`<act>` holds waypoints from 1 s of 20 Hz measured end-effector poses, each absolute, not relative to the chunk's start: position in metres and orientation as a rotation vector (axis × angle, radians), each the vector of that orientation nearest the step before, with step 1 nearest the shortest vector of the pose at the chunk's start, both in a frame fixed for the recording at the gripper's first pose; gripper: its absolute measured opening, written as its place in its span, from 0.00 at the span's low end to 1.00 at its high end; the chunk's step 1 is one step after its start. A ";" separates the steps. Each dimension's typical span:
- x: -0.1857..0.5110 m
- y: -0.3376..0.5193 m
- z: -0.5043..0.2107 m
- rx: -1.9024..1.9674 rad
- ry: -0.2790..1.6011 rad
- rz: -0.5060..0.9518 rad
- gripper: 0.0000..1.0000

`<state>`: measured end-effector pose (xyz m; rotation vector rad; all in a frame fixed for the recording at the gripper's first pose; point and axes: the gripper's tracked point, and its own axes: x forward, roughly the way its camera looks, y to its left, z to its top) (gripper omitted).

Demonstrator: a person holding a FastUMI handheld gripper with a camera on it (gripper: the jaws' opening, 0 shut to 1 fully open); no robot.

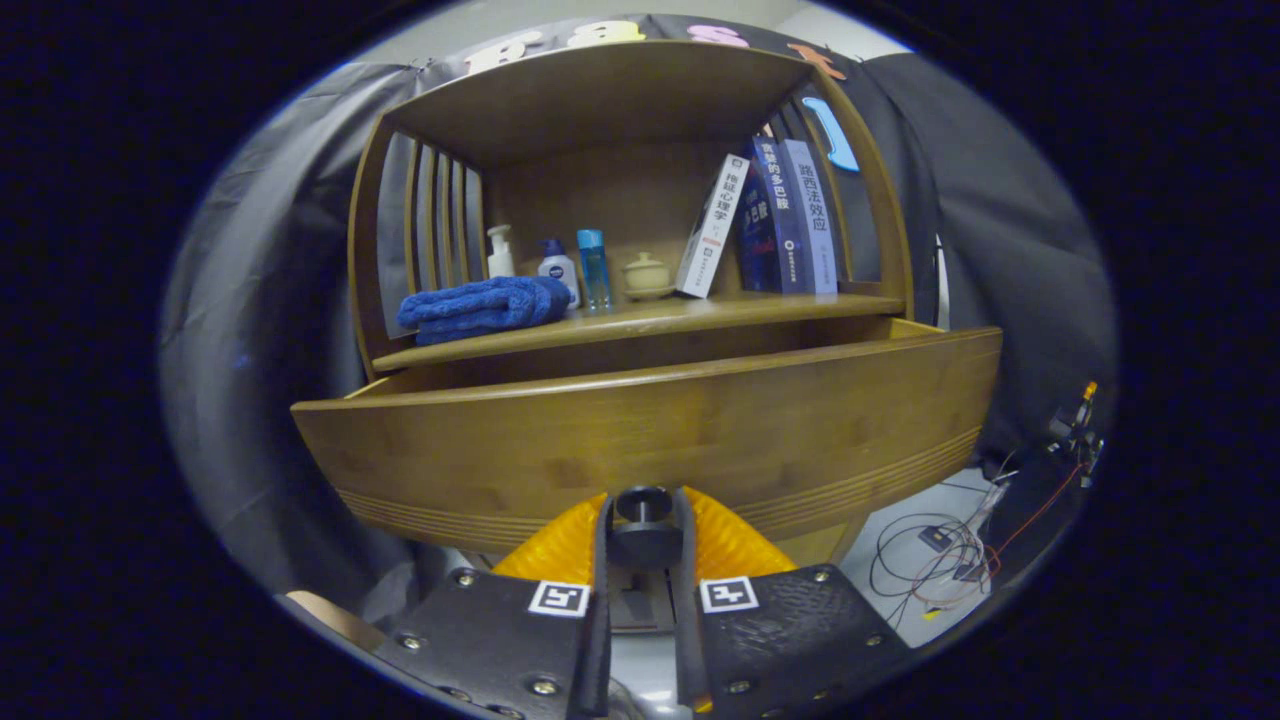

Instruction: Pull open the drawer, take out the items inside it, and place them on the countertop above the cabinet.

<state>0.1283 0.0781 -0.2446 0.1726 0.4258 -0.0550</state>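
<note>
Knob (643, 503) is clamped between gripper (645, 520) fingers | drawer (650, 440) is seen pulled out | towel (485, 308) is laid left on countertop (700, 312)

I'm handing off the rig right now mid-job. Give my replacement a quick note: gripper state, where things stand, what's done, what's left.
Hand-held gripper: both fingers closed on the drawer knob.
Drawer: pulled partway out below the countertop; its inside is hidden from this view.
Countertop already holds a blue towel, bottles and books.
Done: knob gripped, drawer started open.
Left: finish the pull, release the knob, take out whatever is inside and place it on the countertop.
</note>
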 end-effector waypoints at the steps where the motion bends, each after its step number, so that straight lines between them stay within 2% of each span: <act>1: 0.124 0.079 -0.247 0.167 0.438 -0.054 0.26; 20: 0.073 0.085 -0.241 0.166 0.495 0.000 0.26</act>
